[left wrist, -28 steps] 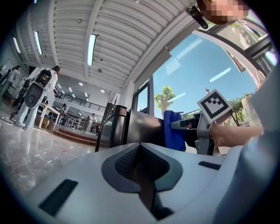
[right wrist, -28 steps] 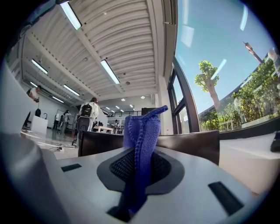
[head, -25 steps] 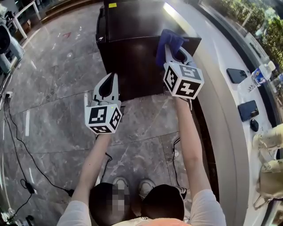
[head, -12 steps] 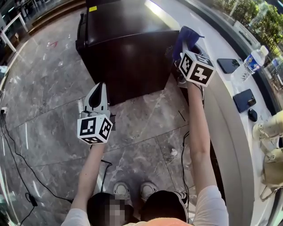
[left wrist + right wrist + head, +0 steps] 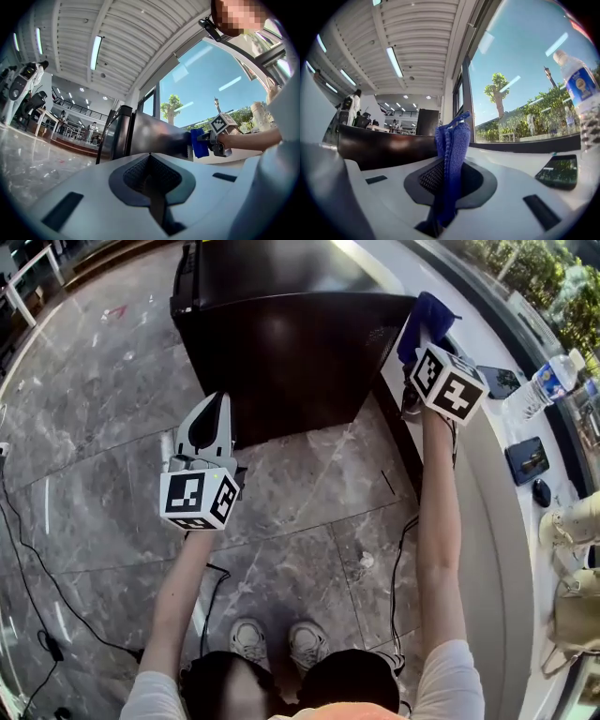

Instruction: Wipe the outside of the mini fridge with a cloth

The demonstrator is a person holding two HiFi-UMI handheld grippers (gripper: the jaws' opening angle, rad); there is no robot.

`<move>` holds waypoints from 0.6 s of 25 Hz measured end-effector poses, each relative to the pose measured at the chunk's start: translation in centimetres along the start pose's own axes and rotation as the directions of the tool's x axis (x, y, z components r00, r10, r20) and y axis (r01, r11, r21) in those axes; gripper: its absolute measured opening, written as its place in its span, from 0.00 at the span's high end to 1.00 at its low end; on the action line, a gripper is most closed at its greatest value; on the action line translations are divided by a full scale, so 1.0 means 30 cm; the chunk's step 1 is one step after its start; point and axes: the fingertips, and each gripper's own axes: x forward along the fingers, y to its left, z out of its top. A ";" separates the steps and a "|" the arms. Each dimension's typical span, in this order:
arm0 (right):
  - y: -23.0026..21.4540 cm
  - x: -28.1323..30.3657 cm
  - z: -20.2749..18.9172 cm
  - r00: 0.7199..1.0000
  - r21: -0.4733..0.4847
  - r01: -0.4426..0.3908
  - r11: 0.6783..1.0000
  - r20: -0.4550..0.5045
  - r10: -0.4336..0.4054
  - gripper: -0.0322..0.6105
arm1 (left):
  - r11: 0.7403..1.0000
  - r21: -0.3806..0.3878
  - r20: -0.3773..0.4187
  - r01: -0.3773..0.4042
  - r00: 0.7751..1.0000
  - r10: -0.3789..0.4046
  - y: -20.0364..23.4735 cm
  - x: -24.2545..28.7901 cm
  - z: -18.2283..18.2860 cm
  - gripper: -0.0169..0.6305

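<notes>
**Right jaws clamped, left jaws closed on nothing**

The blue cloth point(image 5: 453, 140) is clamped between the jaws of the right gripper point(image 5: 418, 341) and held at the upper right edge of the dark mini fridge point(image 5: 281, 343), beside the white counter point(image 5: 487, 493). The left gripper point(image 5: 212, 423), jaws pressed together on nothing, is held over the marble floor point(image 5: 94, 427) near the fridge's front.

Head view looks steeply down; both gripper views look sideways from nearby, all sharing the mini fridge point(image 5: 281, 362).
</notes>
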 end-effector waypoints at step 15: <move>1.059 -0.357 -0.033 0.757 0.102 -0.653 0.751 0.134 0.640 0.84 | 0.990 -0.044 0.015 -0.134 0.991 0.135 0.144 -0.163 -0.049 0.97</move>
